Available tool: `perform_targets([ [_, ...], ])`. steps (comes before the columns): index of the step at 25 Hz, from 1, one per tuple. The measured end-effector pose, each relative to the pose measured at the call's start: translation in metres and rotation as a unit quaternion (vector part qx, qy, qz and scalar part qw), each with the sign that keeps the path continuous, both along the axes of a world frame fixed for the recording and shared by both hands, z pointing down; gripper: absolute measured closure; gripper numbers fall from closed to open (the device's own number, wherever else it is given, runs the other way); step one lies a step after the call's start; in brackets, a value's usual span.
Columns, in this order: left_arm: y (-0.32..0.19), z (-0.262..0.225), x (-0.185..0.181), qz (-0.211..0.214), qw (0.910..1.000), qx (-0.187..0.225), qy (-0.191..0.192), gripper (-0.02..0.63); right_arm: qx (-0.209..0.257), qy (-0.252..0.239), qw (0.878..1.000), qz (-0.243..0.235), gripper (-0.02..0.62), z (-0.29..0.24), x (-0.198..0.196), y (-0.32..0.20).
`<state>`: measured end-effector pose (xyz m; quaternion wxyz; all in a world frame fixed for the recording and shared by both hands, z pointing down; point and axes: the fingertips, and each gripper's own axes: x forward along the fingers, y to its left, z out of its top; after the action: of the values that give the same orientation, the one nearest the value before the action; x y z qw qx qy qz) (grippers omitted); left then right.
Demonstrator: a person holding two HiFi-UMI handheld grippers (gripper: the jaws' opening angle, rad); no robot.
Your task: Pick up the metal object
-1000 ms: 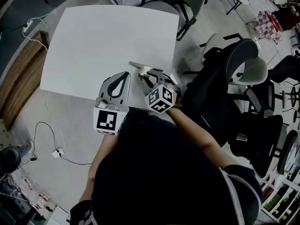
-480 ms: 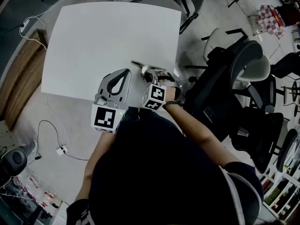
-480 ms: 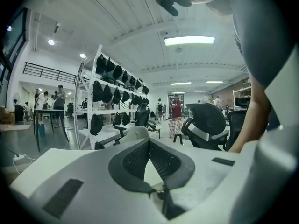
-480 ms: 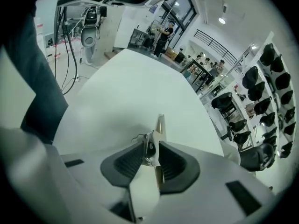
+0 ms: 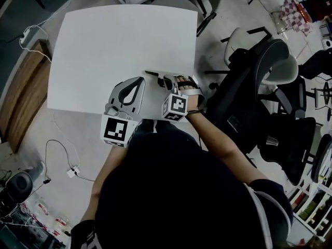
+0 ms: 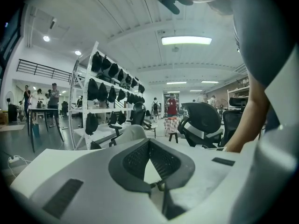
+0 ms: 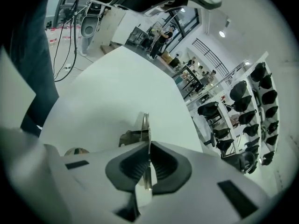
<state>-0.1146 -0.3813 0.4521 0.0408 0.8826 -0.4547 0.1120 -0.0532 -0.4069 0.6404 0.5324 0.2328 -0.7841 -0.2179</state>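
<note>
Jaws of the right gripper (image 7: 149, 146) are pressing together on the metal object (image 7: 145, 124), a thin flat strip that is standing on edge between the ribbed pads and sticking out past their tips. In the head view, the strip is lying over the near right part of the white worktop (image 5: 119, 40), pointing away to the left. Whether it is touching the surface cannot be told. The left gripper (image 6: 149, 143) is sitting just beside it, to its left, at the worktop's near edge. Its jaw tips are meeting and nothing is between them. A dark office chair (image 5: 259, 82) is standing on the floor, close to the worktop's right side.
</note>
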Motion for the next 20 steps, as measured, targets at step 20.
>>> perform_targets([
  [20,-0.045,-0.117,0.008,-0.018,0.9900,0.131,0.048,0.583,0.207,-0.345,0.906,0.131,0.566,-0.296,0.032,-0.030],
])
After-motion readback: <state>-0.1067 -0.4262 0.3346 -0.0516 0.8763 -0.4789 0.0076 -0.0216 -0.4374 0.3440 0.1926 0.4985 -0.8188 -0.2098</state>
